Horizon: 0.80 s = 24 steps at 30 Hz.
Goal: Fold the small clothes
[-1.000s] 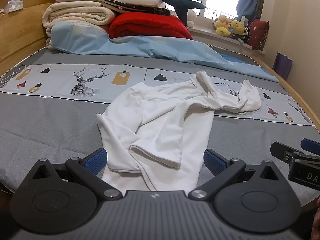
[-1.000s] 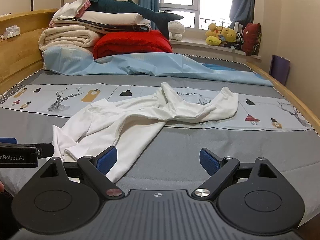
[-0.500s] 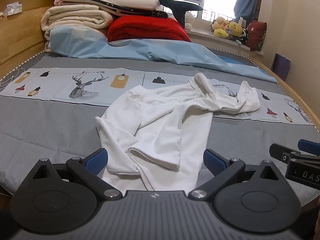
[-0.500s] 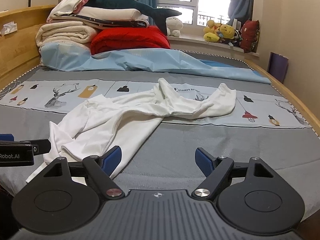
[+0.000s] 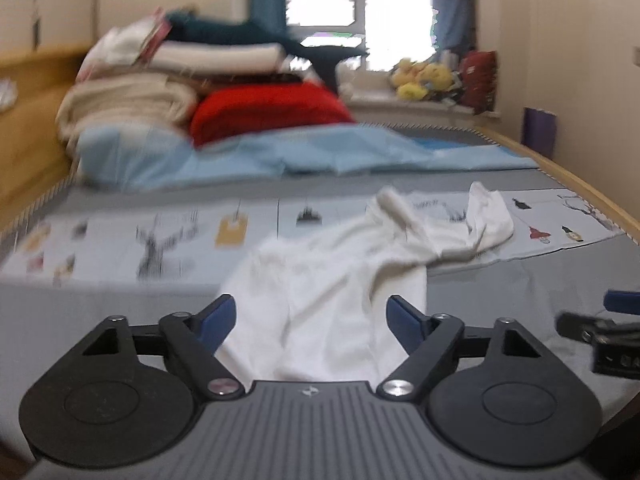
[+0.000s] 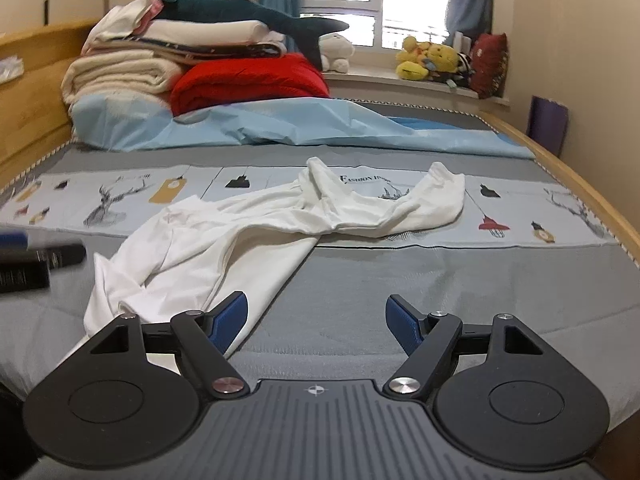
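Note:
A crumpled white garment (image 5: 328, 280) lies spread on the grey bed cover (image 5: 80, 312), with one sleeve trailing to the far right. My left gripper (image 5: 310, 312) hovers over its near hem. The jaws are closing, the cloth shows between the fingers, and the pads do not press on it. This view is blurred. My right gripper (image 6: 316, 308) hangs over bare grey cover (image 6: 400, 280), jaws closing slightly with nothing between them. The white garment (image 6: 240, 240) has its edge beside my right gripper's left finger. My left gripper (image 6: 24, 264) shows at the left border.
Folded blankets (image 6: 132, 68), a red quilt (image 6: 248, 80) and a shark plush (image 6: 248, 12) are piled at the head of the bed, above a light blue sheet (image 6: 280, 124). Soft toys (image 6: 432, 60) sit on the sill. A wooden frame (image 6: 580, 184) edges the right side.
The left wrist view has lifted, rolled and blurred, so the garment now sits right of centre. The left fingers have drawn closer together, the right fingers slightly. The garment has not moved.

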Motion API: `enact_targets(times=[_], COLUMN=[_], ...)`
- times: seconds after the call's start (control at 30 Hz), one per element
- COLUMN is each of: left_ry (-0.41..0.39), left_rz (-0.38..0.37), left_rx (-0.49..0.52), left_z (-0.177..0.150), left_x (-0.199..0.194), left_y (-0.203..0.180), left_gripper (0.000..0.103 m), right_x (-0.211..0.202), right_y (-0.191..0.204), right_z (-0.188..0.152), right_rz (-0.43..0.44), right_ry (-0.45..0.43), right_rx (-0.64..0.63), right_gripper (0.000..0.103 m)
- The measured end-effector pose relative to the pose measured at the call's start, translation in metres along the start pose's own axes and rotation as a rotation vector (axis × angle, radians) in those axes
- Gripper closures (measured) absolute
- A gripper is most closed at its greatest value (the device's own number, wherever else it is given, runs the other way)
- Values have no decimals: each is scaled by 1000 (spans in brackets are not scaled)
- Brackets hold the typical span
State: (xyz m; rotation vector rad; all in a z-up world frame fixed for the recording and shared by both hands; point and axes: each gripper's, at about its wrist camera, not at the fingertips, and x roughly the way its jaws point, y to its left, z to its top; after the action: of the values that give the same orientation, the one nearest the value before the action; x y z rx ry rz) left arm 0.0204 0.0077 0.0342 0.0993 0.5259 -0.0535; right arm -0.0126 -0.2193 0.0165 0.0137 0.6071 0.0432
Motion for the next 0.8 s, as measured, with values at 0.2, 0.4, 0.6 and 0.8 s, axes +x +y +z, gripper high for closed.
enact_targets(times=[0.2, 0.4, 0.6, 0.8], left_ry=[-11, 252, 307, 354], left_rz=[34, 82, 54, 9], left_rx=[33, -207, -236, -257], left_z=[15, 1, -1, -10], left_x=[51, 106, 118, 124], left_y=[56, 121, 134, 133], left_gripper=[54, 91, 90, 90], right_x=[7, 36, 109, 194], right_y=[-8, -5, 36, 73], right_z=[6, 22, 35, 21], right_rz=[14, 86, 262, 284], right_ry=[-8, -1, 182, 395], right_rx=[45, 68, 35, 94], right_gripper=[48, 85, 84, 73])
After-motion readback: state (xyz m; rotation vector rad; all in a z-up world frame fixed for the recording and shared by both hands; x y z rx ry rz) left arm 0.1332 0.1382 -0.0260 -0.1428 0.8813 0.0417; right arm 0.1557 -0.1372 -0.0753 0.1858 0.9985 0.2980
